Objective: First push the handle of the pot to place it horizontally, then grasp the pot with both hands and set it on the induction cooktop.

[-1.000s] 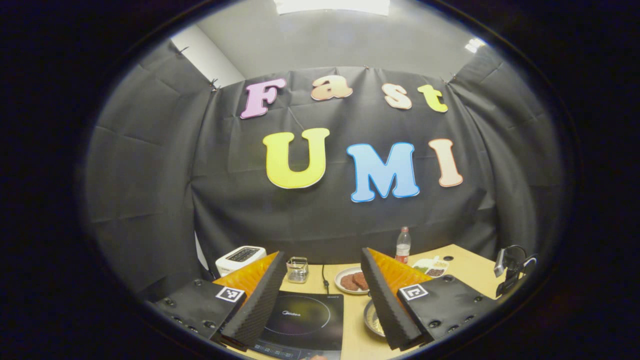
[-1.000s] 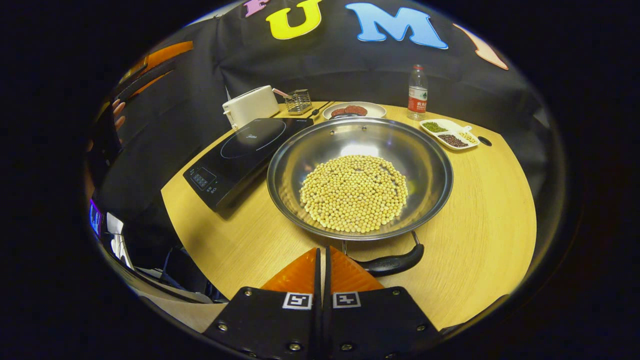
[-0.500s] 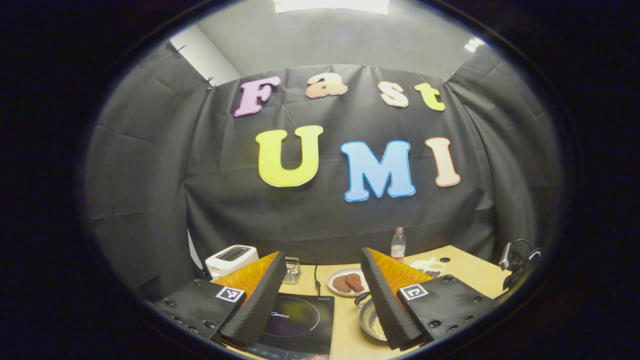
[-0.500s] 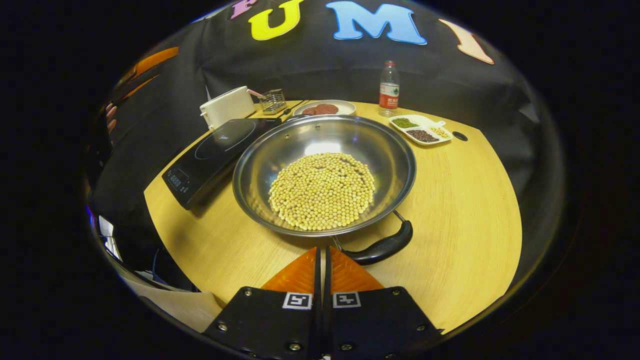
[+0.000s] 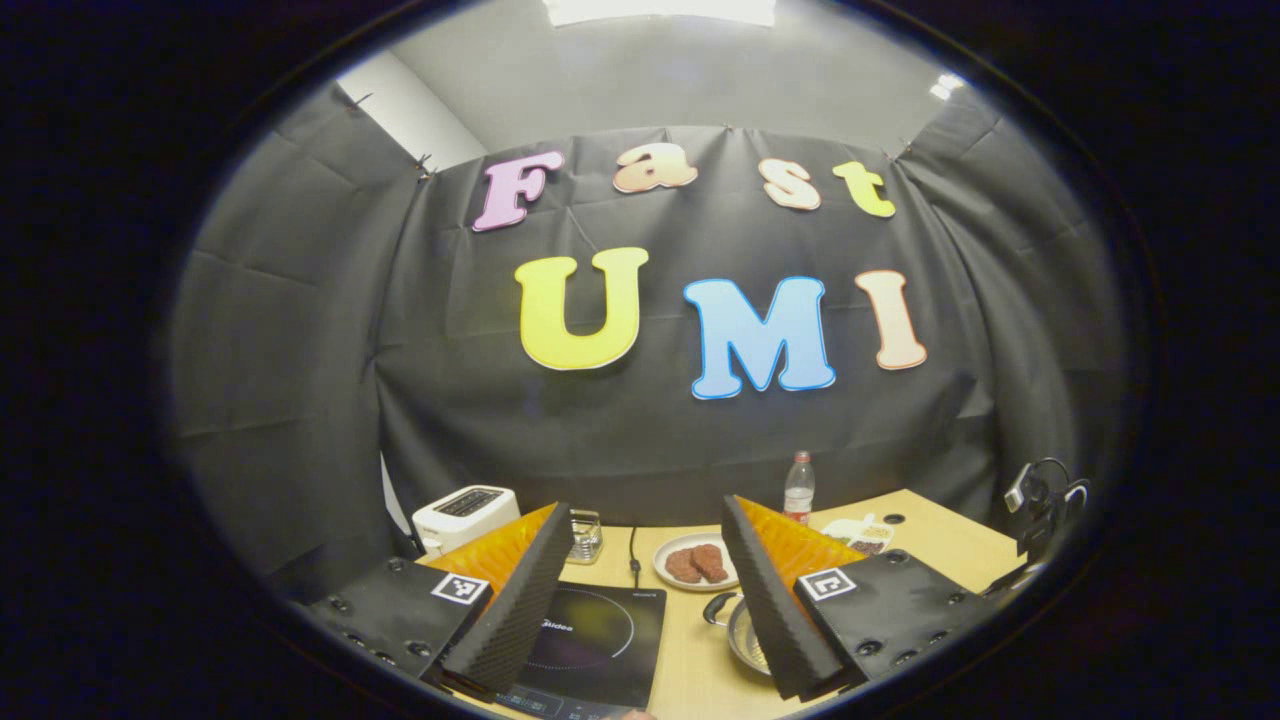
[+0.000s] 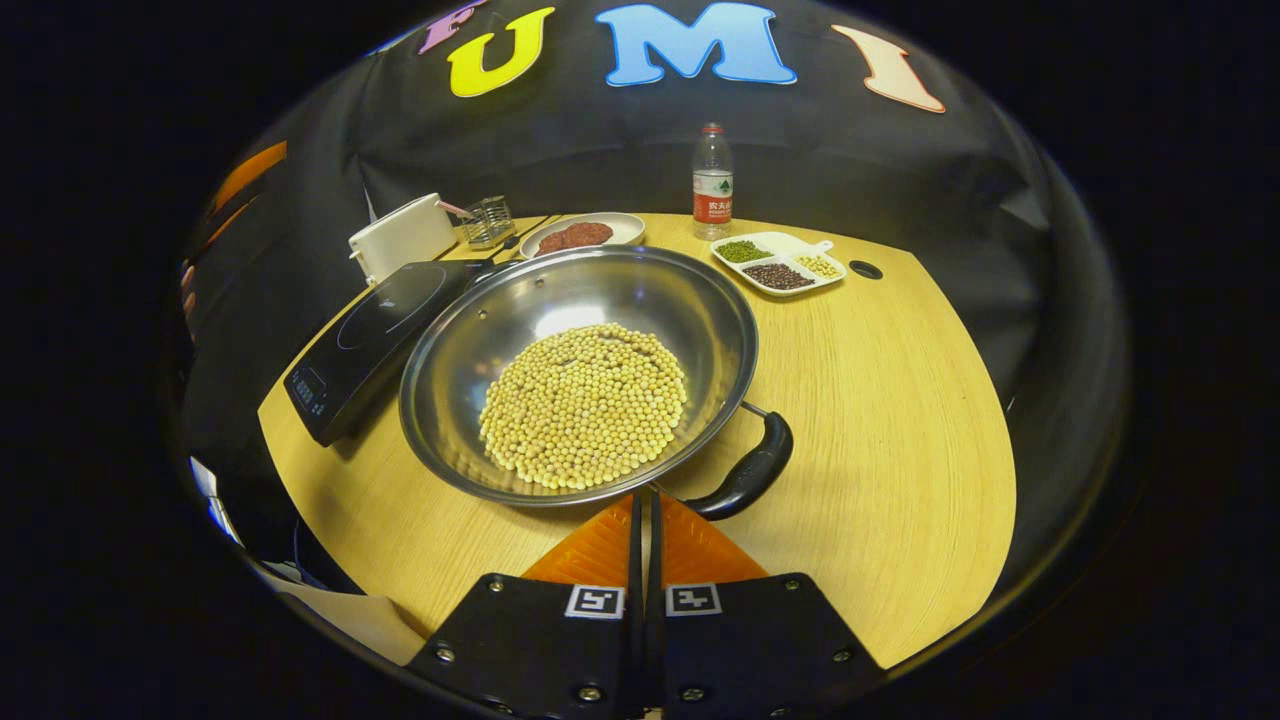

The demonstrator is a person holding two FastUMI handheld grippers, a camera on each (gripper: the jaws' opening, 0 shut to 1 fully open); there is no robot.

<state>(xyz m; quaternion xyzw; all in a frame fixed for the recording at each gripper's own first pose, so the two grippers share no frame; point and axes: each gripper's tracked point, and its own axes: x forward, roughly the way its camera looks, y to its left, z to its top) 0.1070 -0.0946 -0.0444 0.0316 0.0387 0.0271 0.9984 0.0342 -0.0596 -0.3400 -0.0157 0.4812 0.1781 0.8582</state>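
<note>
Since a second ago the pot (image 6: 580,375) has turned on the round wooden table (image 6: 900,400): its near black handle (image 6: 745,475), which lay at the bottom edge just ahead of the right gripper (image 6: 647,510), now sits at the lower right of the rim, and the pot lies further left in the right gripper view. That gripper's jaws are pressed together, tips just at the pot's near rim, left of the handle; whether they touch it I cannot tell. In the left gripper view the scene has barely shifted.

A wide, shallow bowl of polished steel, the pot holds a round bed of pale yellow soybeans (image 6: 585,405). It rests on the table beside the flat black glass induction cooktop (image 6: 375,330), not on it. Behind stand a white toaster (image 6: 400,235), a small wire basket (image 6: 490,220), a white plate of brown patties (image 6: 575,235), a plastic water bottle (image 6: 712,180) and a white divided dish (image 6: 780,265) of green, dark and pale beans.

The left gripper (image 5: 645,560) is held above the table edge, jaws spread wide and empty, its ridged pads (image 5: 520,610) framing the cooktop (image 5: 600,640) and plate (image 5: 695,562).
</note>
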